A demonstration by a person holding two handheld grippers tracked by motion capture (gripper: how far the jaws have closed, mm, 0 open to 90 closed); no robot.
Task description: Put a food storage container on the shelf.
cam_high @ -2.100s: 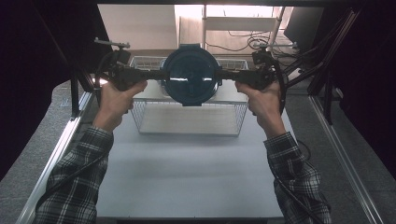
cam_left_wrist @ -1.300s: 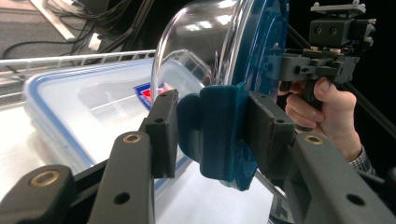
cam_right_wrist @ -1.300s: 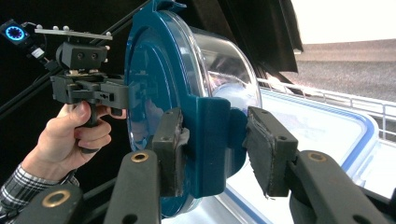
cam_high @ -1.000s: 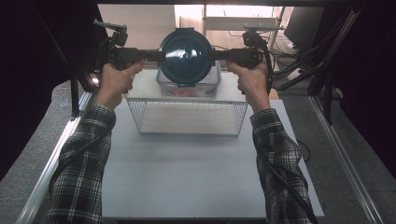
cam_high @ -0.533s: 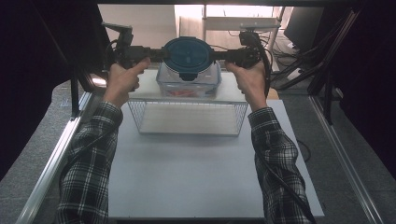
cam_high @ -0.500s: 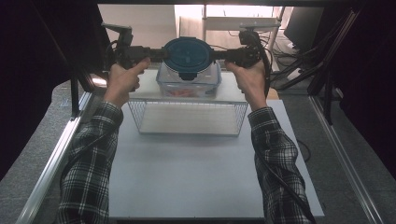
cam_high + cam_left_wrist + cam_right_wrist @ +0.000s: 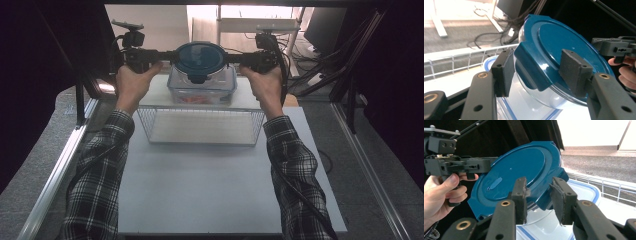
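— While working outward from the checked sleeves, what comes first on the white tabletop (image 7: 210, 185)?

— Passing over that, a wire mesh basket (image 7: 200, 127), capped by a flat white board (image 7: 155, 95). Standing on the board, a clear rectangular plastic box with a blue rim (image 7: 202, 90), lidless, long side running left to right.

— And the round glass bowl with the dark blue snap-on lid (image 7: 200, 57)?

— Hanging just above that box, carried between both tools. Seems clear of the rim, judging by the left gripper view, with the glass base over the box's open mouth. Tilted a little, lid facing up and toward the person.

— Grip on the left?

— Left gripper (image 7: 537, 71): about half spread, having just been opening, with one blue clip tab of the lid between the pads. Seems to bear on it, though only lightly on one side.

— On the right?

— Right gripper (image 7: 540, 195): fairly narrow, having just been closing, with the opposite clip tab between its pads. Appears clamped there.

— So which way from here?

— Straight down, probably. Sitting directly over the box, centred, so no sideways travel called for. Worth noting the line from tab to tab: running left to right, matching the box's long side. Equally near for both hands, one at each end. Best lowered level and together, or risks catching the blue rim.
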